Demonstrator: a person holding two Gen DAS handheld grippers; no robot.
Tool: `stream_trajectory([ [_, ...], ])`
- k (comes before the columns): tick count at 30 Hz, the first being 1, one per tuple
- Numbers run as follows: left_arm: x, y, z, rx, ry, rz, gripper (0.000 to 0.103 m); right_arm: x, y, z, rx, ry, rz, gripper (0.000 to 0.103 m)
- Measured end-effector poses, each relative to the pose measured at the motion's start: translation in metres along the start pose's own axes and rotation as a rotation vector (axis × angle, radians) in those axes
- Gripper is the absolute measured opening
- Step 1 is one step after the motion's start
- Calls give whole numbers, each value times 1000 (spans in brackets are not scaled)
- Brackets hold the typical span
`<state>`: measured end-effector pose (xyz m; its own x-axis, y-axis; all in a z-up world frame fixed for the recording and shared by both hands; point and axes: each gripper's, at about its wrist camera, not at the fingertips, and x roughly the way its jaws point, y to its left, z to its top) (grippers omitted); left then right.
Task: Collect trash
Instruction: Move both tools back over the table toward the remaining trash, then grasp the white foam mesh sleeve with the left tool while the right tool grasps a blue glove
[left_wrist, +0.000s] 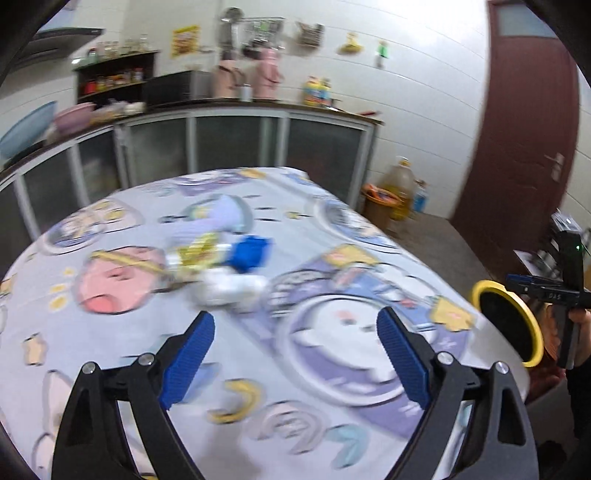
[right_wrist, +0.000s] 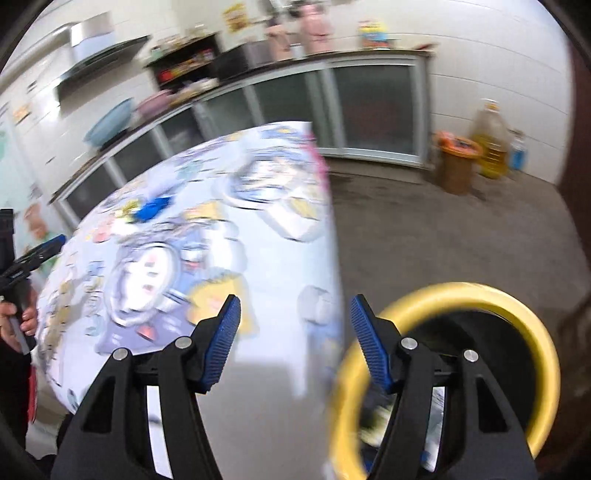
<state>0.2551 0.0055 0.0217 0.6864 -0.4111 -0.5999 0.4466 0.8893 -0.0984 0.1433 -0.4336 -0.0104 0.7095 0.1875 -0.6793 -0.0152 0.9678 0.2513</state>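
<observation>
Left gripper (left_wrist: 295, 350) is hovering over the table (left_wrist: 122, 332) with fingers (left_wrist: 190, 354) spread wide and nothing between them. The trash (left_wrist: 218, 269), a blurred heap of blue, yellow and white bits, is lying on the cloth ahead of the fingertips and a little left, not touching them. Probably lining up for a pick.

Right gripper (right_wrist: 295, 343) is sitting off the table edge, fingers (right_wrist: 223, 339) partly spread and empty. The bin (right_wrist: 517, 306), with its yellow rim, is lying just right of and below the right finger. Likely parked beside the table so trash goes straight in.

Left view is giving the heap close up and the bin only as a sliver at the far right edge, beside the other gripper. Right view is looking into the bin mouth, some scraps seemingly inside but too blurred to name; the heap there is only a small blue patch far ahead-left.
</observation>
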Motion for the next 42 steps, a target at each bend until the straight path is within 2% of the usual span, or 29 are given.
stream_trajectory([
  [6,-4,56,3,17,-2,36,88,58,77,45,-99,44,126,60],
  [13,38,81,21,59,57,-22,88,121,150,87,-208,83,241,60],
  [17,66,92,38,56,89,-65,88,168,180,109,-224,142,294,60],
  [21,92,105,51,33,122,-100,88,199,196,122,-227,172,320,60],
  [28,137,129,87,5,166,-91,88,232,212,130,-262,199,348,60],
  [31,166,135,106,-29,234,-144,89,238,215,130,-269,206,357,60],
  [34,191,131,124,-23,275,-146,89,244,220,132,-280,205,355,60],
  [36,206,126,134,-15,310,-182,89,246,226,133,-292,203,355,60],
  [40,241,108,149,69,378,-116,91,250,239,135,-326,200,341,60],
  [42,256,107,150,71,412,-91,91,255,245,134,-346,202,328,60],
])
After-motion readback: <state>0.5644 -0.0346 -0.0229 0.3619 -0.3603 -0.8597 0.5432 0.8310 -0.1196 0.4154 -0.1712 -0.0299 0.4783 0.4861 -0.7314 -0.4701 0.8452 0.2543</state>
